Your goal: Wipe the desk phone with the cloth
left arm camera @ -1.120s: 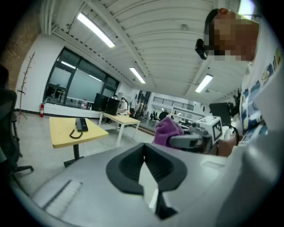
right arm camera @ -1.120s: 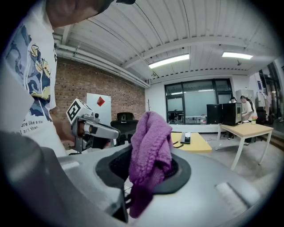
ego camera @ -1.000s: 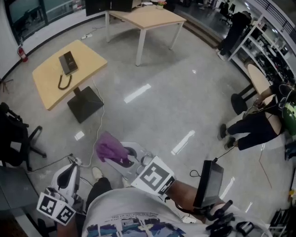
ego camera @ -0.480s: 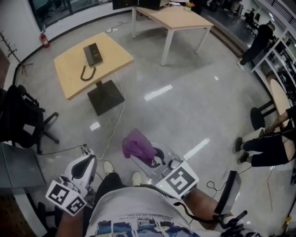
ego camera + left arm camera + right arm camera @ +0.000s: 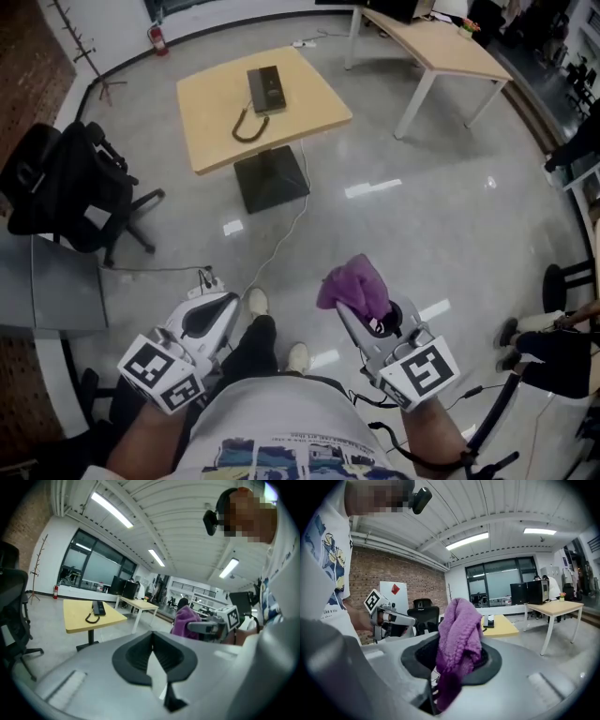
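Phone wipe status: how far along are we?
Done: the purple cloth is picked up and clamped in the right gripper.
In hand: the cloth is held out in front of the person, who stands across the floor from the small table.
Left: all the wiping. The desk phone sits untouched on that table. The left gripper is shut and empty.

In the head view, the small table [image 5: 202, 131] bearing the desk phone [image 5: 266, 89] moves from upper left to upper centre and looks nearer. The right gripper [image 5: 370, 314] and its purple cloth [image 5: 354, 284] shift rightward. An office chair [image 5: 66, 187] comes into view at left.
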A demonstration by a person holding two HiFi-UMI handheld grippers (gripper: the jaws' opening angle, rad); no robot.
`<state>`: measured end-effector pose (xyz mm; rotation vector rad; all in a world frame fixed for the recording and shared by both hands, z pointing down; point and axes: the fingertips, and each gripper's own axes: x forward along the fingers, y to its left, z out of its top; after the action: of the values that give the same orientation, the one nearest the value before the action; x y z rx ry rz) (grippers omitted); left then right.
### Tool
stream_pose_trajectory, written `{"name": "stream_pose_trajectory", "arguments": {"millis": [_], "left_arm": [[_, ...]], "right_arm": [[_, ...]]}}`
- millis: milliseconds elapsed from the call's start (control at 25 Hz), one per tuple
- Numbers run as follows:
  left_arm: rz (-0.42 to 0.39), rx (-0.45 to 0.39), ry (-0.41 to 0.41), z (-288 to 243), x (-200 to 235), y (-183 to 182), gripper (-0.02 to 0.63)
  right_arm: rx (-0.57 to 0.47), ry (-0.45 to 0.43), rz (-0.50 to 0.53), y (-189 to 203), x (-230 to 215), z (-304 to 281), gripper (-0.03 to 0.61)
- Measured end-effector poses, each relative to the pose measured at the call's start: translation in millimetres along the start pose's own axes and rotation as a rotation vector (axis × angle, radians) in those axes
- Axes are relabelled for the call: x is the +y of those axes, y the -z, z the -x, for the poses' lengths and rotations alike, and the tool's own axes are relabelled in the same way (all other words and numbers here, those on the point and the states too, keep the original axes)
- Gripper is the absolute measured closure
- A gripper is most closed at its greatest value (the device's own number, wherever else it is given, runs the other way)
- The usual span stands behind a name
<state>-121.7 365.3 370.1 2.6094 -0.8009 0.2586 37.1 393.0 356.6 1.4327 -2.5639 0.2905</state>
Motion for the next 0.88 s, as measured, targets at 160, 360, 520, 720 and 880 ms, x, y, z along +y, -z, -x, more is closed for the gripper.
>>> {"name": "stream_pose_trajectory", "arguments": {"millis": [160, 360, 520, 720, 880], "left_arm": [[0.017, 0.003, 0.007, -16, 27, -8, 0.607], [0.023, -0.014, 0.034, -46, 70, -30, 0.607], [0.018, -0.018, 0.073, -65, 103, -54, 0.607], [-0.001, 0.007, 0.127, -86, 139, -67, 0.607], [0.018, -0.002, 0.113, -102, 168, -76, 0.607]], "right_arm": [[0.014, -0.001, 0.008, -10, -15, -30, 0.468], [0.036, 0.003, 0.029, -29, -35, -75, 0.468], [0.041, 0.008, 0.039, -49, -47, -118, 0.468], [0.051, 0.016, 0.058, -70, -61, -164, 0.468], [0.062, 0.007, 0.064, -77, -70, -191, 0.468]]}}
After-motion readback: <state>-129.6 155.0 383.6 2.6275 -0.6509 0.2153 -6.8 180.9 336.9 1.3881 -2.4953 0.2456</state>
